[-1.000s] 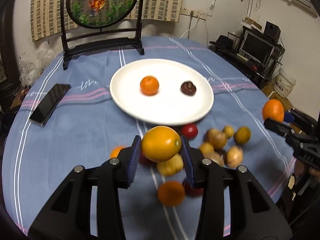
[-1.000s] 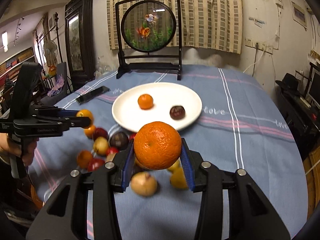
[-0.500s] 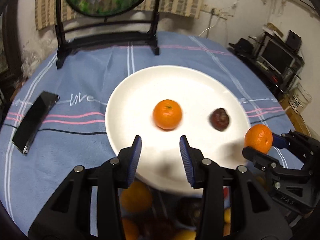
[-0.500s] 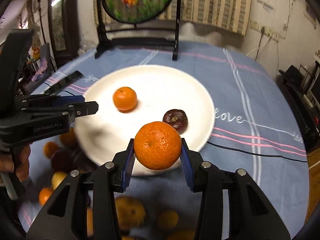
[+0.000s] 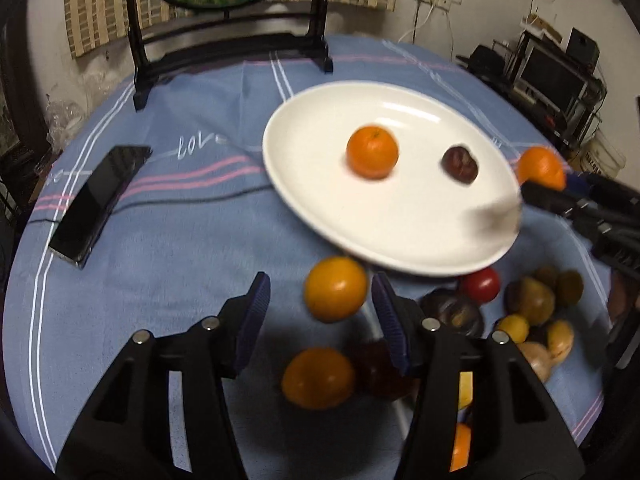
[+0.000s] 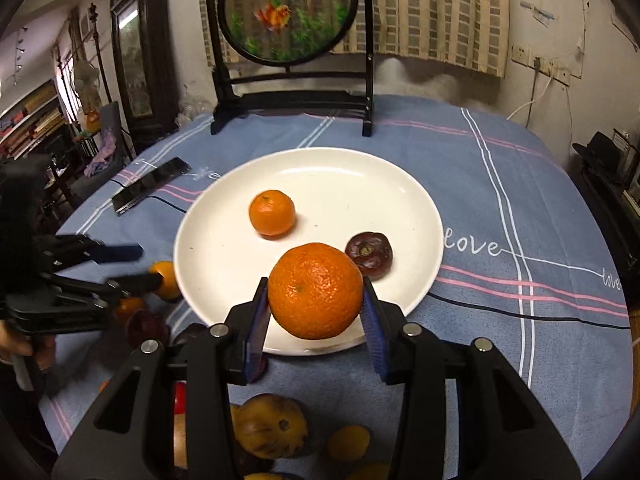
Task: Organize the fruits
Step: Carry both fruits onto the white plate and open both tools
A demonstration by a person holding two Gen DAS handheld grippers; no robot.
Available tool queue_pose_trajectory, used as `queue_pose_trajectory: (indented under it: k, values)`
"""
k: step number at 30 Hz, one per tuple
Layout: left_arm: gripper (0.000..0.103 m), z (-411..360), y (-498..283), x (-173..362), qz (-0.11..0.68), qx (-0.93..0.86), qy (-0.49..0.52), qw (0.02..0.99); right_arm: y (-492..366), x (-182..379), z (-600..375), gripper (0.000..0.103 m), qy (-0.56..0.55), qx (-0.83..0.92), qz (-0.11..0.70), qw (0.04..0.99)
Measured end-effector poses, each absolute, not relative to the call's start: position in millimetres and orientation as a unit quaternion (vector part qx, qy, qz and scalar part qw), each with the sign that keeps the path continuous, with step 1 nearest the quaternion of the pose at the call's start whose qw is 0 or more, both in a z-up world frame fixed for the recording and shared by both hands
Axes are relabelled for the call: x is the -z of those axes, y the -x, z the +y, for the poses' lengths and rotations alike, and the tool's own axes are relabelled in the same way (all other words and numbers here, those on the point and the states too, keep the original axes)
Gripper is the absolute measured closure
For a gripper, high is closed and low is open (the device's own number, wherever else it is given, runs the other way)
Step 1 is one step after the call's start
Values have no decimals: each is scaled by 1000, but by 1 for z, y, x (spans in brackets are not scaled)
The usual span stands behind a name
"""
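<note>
I see a big round orange (image 6: 315,290) with bumpy, dimpled skin. My right tool (image 6: 315,312) squeezes it between two blue ribbed pads, and it hangs over the near edge of a white plate (image 6: 224,240). The plate is smooth, shiny and round. On it sit a smaller orange (image 6: 272,213) with a tiny green stem dot and a dark purple fruit (image 6: 369,255), round and a bit flat. The two are near each other but not touching.

In my left view, a smooth yellow-orange fruit (image 5: 335,289) lies between the pads of my left tool (image 5: 320,316), just this side of the plate's near edge. The pads do not touch it, and the jaws are opening. It looks blurry. Nearer to me lies another orange fruit (image 5: 318,378), touching a dark red fruit (image 5: 374,366). To the right is a pile of small fruits: a shiny red one (image 5: 480,285), brown ones (image 5: 534,300) and a little yellow one (image 5: 513,329).

All of it rests on the counter, which wears a soft blue cloth (image 5: 168,248) with white and pink stripes. A flat black phone (image 5: 100,200) lies on the left. At the far side stands a round picture of goldfish (image 6: 287,12) in a black frame on feet.
</note>
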State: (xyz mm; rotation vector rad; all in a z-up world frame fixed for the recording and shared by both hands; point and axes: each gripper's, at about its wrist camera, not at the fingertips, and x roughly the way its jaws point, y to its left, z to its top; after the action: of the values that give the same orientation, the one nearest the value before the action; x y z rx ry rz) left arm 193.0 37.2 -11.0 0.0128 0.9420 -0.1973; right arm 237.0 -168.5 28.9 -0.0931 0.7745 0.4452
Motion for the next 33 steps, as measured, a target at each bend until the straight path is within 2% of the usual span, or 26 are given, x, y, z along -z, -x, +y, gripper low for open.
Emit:
queue_pose_trajectory:
  k: [4,9,15,20,33]
  values:
    - [51,28,-204,23,473,127,4,872,-231,-31,-169,59,42,-217,371,902]
    - [65,18,-210,32,477,131,-3,869,-226,-30,-174,59,35,-213,372,903]
    - [65,22,-188,-6,433,131,-13,892,-229,-34,-172,59,50,-206,369,905]
    - [65,12,-202,-34,402,132,-11,906,-241,-32,-160,59,63,-196,380,902]
    - [64,10,-271,9,448,74,25,891,-284,3,-159,59,70,-152,433,886]
